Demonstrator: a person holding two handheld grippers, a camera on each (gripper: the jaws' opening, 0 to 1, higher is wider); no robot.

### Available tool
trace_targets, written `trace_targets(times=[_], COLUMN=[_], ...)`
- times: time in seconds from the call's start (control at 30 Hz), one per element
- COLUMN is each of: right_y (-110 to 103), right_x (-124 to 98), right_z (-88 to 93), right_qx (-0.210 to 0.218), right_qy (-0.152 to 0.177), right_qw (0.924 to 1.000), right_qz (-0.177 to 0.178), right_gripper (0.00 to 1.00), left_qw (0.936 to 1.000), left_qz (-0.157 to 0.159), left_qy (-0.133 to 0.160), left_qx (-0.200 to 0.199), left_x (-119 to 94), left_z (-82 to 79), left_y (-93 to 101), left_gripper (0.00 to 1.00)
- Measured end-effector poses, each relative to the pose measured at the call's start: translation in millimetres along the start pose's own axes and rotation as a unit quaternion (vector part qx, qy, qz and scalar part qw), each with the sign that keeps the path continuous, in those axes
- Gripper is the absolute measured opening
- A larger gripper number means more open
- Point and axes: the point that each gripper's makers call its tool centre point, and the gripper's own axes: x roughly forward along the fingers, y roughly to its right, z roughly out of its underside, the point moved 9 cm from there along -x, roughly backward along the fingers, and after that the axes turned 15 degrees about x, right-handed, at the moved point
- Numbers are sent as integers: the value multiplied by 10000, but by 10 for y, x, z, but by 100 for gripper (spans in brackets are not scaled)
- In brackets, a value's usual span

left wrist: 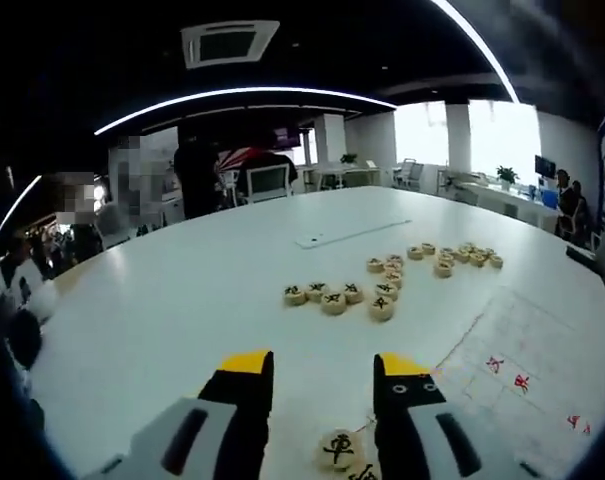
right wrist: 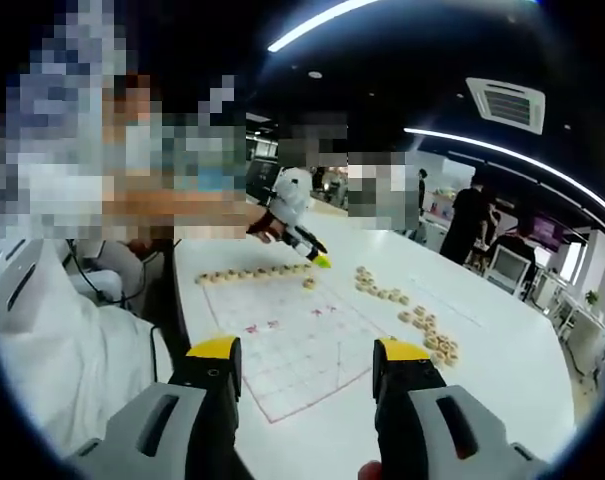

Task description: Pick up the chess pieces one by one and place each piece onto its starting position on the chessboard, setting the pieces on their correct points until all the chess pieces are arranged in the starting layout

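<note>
Many pale round chess pieces [left wrist: 382, 290] with dark characters, scattered beside chessboard [right wrist: 302, 345]; both tools spread open, empty.

Open office with a dark ceiling, curved light strips [left wrist: 242, 95] and bright windows [left wrist: 502, 135].

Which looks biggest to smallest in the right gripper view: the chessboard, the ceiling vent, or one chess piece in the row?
1. chessboard
2. ceiling vent
3. chess piece in the row

The vent is farther from the camera, so that's only how they look.
</note>
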Motion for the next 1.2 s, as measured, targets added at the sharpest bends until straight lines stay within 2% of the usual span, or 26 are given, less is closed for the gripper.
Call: trace_targets(times=[0.13, 0.33, 0.43, 0.7, 0.87, 0.97, 1.03, 1.2], right_y=[75, 152, 171, 206, 205, 216, 214, 219], right_x=[34, 136, 160, 142, 126, 116, 110, 123], right_z=[28, 81, 103, 103, 97, 95, 90, 91], right_qx=[75, 180, 195, 230, 209, 229, 235, 246], right_qy=[-36, -140, -200, -201, -190, -176, -153, -149], right_qw=[10000, 9997, 9996, 9995, 9995, 9994, 9994, 9994], right_qz=[45, 62, 49, 121, 150, 197, 205, 202], right_gripper=[53, 53, 53, 53, 53, 53, 53, 53], left_qw=[9998, 9994, 9994, 9999, 9998, 9995, 9992, 9995], left_qz=[-163, -282, -236, -117, -66, -69, -110, -92], left_qy=[-4, 64, 114, -9, 120, 209, 239, 215], left_qx=[-141, -163, -219, -7, -122, -210, -316, -234], left_x=[175, 452, 573, 863, 975, 1031, 1035, 962], left_z=[12, -24, -49, -137, -172, -179, -176, -176], left_y=[-155, -287, -272, -210, -179, -168, -163, -145], left_gripper=[38, 36, 34, 33, 30, 19, 19, 19])
